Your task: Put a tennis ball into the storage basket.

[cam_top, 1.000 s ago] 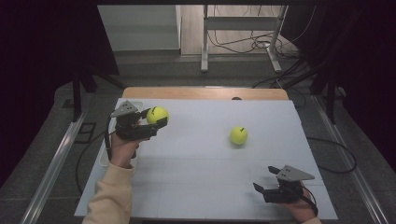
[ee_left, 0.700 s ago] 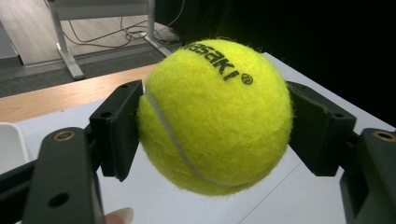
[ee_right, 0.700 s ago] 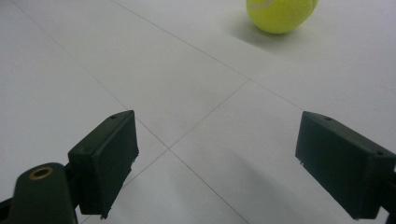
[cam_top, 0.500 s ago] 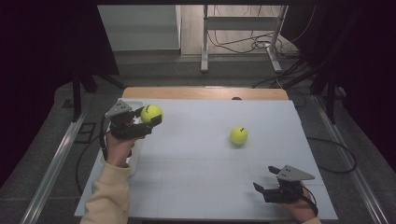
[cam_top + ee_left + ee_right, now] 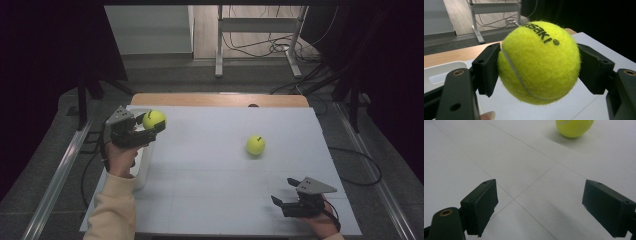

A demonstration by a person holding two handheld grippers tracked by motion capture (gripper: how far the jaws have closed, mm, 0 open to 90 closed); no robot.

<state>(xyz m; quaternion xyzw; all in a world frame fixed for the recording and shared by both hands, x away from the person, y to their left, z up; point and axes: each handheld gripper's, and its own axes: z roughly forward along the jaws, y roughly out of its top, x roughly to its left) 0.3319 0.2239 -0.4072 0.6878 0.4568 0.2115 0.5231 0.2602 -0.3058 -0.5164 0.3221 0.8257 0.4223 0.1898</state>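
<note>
A yellow tennis ball (image 5: 537,62) is clamped between the two black jaws of the left gripper (image 5: 150,127), one pad pressed to each side of it. In the high view the same ball (image 5: 154,119) is seen raised above the white table (image 5: 210,200), at its far left corner, with a white bin (image 5: 142,167) just below the gripper at the table's left edge. Black lettering is seen on the ball's upper face in the left gripper view; part of the word is cut off by the curve.

A second tennis ball (image 5: 255,145) is resting on the table surface, right of centre — well apart from both grippers. Its lower part (image 5: 574,127) is seen at the top edge of the right gripper view.

The right gripper (image 5: 286,192) is held low near the table's near right corner, jaws spread wide, nothing between them — bare table surface is seen in the gap.
</note>
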